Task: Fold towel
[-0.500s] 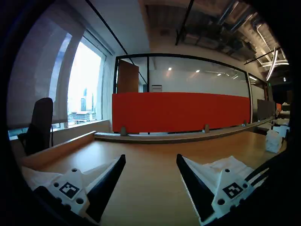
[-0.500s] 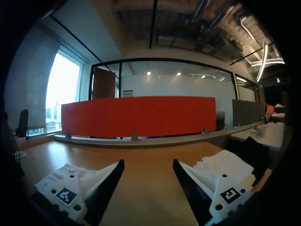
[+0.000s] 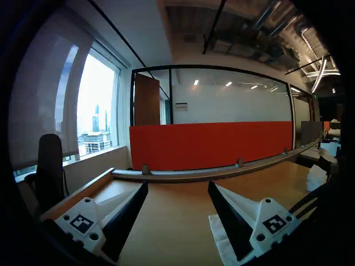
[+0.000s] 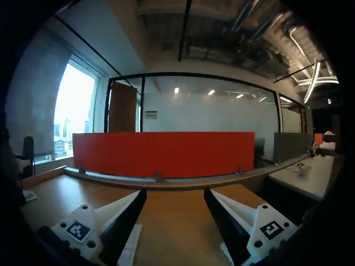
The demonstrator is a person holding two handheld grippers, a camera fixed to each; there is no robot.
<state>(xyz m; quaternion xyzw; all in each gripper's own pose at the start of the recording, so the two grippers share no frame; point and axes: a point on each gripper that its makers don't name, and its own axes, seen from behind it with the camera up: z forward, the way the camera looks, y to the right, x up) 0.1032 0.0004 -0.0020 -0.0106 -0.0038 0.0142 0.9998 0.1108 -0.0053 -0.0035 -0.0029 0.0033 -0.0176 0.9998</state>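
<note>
A big window (image 3: 95,119) lets in bright light on one side of the room. A long red wall panel (image 3: 213,144) stands at the far edge of the brown wooden tabletop (image 3: 177,221). A black chair (image 3: 49,168) sits near the window, beside the tabletop.

The white towel (image 3: 217,235) lies flat on the tabletop. In the left gripper view, one corner of it shows low down, just beside and partly under the finger on the right side of that view. In the right gripper view, a thin strip of the towel (image 4: 132,241) shows at the bottom, close to the finger on the left side of that view. Another tiny white bit shows beside the other finger there.

The left tool (image 3: 177,184) has its two fingers spread wide apart. Nothing is between them but bare tabletop. The right tool (image 4: 174,191) has its fingers spread wide too, and it pinches nothing. Both tools point across the tabletop at the red wall panel.
</note>
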